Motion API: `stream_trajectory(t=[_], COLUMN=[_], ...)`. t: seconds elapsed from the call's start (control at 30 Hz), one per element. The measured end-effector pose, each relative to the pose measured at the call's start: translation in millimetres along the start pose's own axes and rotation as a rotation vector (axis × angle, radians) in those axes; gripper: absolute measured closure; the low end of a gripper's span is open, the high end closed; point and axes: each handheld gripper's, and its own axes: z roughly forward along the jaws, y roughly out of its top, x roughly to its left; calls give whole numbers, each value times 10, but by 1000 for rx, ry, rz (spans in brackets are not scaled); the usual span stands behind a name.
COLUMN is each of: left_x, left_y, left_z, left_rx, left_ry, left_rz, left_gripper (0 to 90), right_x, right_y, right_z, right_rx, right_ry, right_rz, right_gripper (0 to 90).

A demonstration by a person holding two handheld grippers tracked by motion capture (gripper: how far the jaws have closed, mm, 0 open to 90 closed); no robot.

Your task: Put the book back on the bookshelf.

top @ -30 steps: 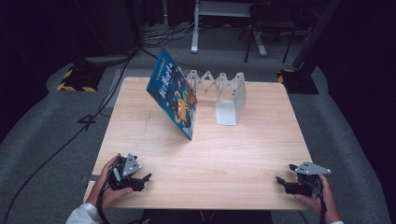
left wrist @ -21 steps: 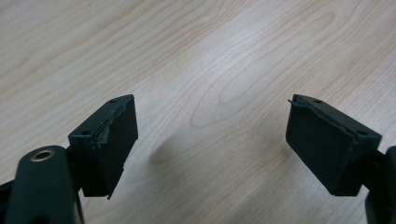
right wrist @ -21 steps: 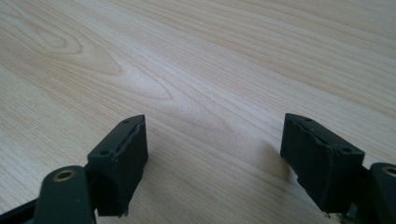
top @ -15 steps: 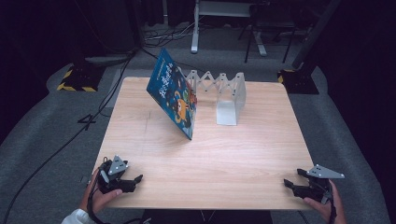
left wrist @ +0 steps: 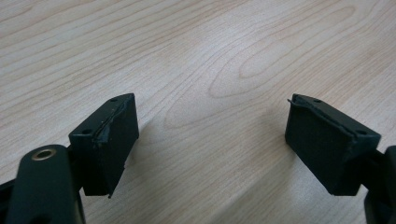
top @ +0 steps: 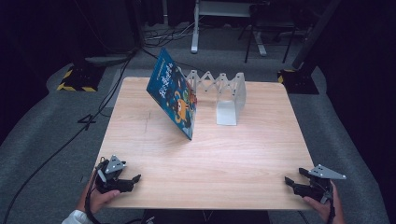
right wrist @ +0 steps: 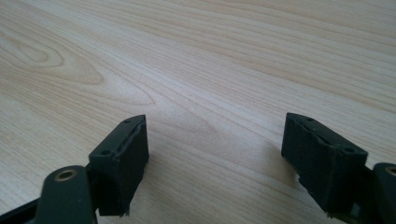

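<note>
Picture book (top: 173, 95): thin, stiff, light, leaning on the accordion bookend rack (top: 223, 88) at table (top: 205, 158) rear.
My left gripper (top: 132, 179) and right gripper (top: 292, 179) stand spread, empty; I should pinch its upper edge; glossy cover may slip.

Grey carpet floor (top: 56, 140) under a lit wooden table (top: 243, 154); dark surroundings, perhaps a desk frame (top: 224, 18) behind.

Blue picture book (top: 173, 95) stands tilted near the table's far edge, leaning against the white rack (top: 224, 93).
</note>
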Motion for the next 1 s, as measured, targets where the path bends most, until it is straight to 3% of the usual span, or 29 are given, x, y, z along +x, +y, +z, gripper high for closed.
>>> stream_trajectory(t=[1.0], left_x=[4], left_y=[0], left_z=[-3], left_rx=[3], left_ry=[0], left_rz=[-6], left_gripper=[179], right_x=[-3], right_y=[-2], right_z=[1], right_rx=[-4], right_ry=[-15], right_rz=[11], right_gripper=[234])
